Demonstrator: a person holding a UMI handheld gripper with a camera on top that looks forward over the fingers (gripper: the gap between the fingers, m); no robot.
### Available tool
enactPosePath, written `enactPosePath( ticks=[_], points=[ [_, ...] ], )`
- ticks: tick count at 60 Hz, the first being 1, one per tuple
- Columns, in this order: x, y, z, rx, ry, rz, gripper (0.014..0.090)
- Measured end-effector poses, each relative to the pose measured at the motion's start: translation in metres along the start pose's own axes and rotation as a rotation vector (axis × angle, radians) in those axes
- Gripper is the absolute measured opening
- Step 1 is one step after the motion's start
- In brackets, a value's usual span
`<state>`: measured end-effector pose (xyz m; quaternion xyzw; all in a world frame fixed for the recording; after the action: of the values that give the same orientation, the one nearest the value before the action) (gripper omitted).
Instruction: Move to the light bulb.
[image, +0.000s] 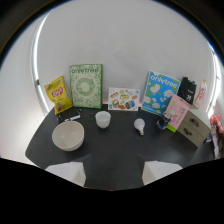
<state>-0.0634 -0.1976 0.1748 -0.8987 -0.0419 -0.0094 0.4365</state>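
Gripper view: I hold the gripper (112, 175) back at the near edge of the dark tabletop (115, 150), fingers spread and grasping nothing. The light bulb (139, 125) lies ahead, slightly right, beyond them; the approach seems barely begun, calling for a forward-right advance.

One wide-angle view only — riding on the hand-held gripper (112, 175), set high and well back, looking down and forward across the dark bench (115, 150) toward the white wall (130, 45).
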Motion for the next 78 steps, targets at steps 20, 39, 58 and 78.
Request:
enactPosePath(
  ticks=[20, 39, 58, 78],
  points=[
    [0.015, 0.04, 0.008, -0.05, 0.018, 0.014, 0.0858],
    [0.096, 0.015, 0.064, -0.036, 0.081, -0.002, 0.086],
    [0.13, -0.044, 0.176, -0.013, 0.064, 0.006, 0.0864],
    [0.127, -0.038, 0.217, -0.066, 0.003, -0.007, 0.0861]
  ],
)
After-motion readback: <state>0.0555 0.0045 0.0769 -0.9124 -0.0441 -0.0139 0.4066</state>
